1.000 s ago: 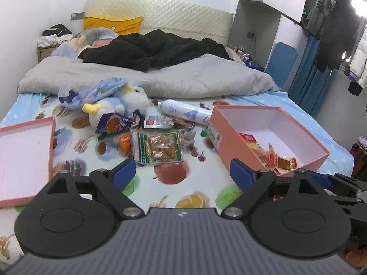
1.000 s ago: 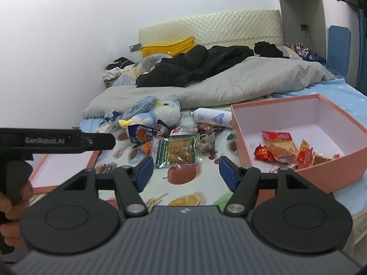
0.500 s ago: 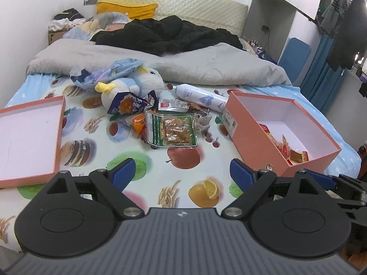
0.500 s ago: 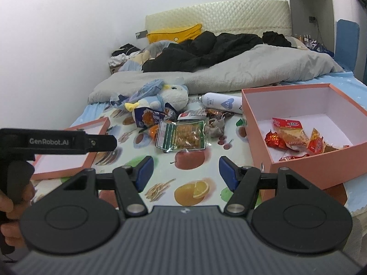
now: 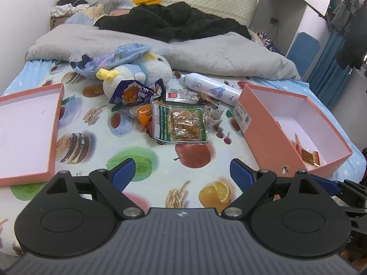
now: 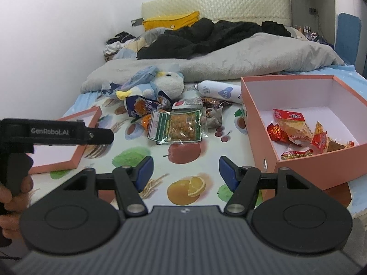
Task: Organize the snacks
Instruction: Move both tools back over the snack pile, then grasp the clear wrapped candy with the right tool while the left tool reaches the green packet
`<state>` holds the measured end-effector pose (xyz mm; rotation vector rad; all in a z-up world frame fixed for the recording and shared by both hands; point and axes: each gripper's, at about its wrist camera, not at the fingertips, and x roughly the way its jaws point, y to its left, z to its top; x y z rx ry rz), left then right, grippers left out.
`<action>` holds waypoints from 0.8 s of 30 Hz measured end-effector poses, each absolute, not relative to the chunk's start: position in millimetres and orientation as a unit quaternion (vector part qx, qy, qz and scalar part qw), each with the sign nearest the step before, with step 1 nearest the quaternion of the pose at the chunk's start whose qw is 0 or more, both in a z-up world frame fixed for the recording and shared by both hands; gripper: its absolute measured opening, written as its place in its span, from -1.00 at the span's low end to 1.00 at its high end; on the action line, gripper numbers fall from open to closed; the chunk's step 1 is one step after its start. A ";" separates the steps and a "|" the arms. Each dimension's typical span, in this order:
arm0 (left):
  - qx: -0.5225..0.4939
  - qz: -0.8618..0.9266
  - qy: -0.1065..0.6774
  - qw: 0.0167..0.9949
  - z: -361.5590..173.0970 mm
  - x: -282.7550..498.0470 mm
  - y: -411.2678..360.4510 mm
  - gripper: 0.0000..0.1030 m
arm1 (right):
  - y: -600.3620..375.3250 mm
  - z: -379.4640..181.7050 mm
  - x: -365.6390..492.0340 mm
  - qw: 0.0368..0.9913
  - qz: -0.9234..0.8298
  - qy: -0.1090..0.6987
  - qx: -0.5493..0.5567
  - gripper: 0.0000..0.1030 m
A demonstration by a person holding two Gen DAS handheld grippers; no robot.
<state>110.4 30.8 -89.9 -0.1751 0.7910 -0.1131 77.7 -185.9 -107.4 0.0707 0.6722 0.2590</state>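
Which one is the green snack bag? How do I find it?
Find the pink box on the bed. Beside it lies a heap of wrappers below a plush toy. The green snack bag is nearest you: flat, green-edged, with a clear window showing golden-brown bits.

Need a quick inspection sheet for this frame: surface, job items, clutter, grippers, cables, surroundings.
Surface: bed sheet printed with fruit and food, mostly bare near the grippers.
Job's things: open pink box with several red and orange snack packets inside; loose snack pile in the middle; box lid lying open side up.
Clutter: plush toy, white bottle, grey blanket, black clothes.
Grippers: left gripper and right gripper both open, nothing between the jaws.
Cables: nothing seen.
Surroundings: padded headboard, hanging clothes.
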 end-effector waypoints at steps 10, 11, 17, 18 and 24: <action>-0.089 -0.039 0.411 0.906 -117.1 157.3 40.2 0.78 | -180.3 -124.9 116.2 0.926 0.131 0.352 0.024 0.27; -0.089 -0.037 0.415 0.905 -120.9 162.6 41.4 0.78 | -179.4 -126.7 120.6 0.926 0.132 0.353 0.023 0.27; -0.090 -0.024 0.434 0.896 -146.2 196.4 47.7 0.78 | -171.2 -144.1 156.2 0.918 0.144 0.368 0.012 0.27; -0.090 -0.022 0.436 0.895 -149.7 201.2 48.8 0.78 | -169.9 -147.8 162.9 0.916 0.149 0.372 0.012 0.27; -0.098 -0.014 0.453 0.886 -178.1 232.8 57.3 0.78 | -161.9 -171.3 199.6 0.908 0.149 0.390 -0.011 0.27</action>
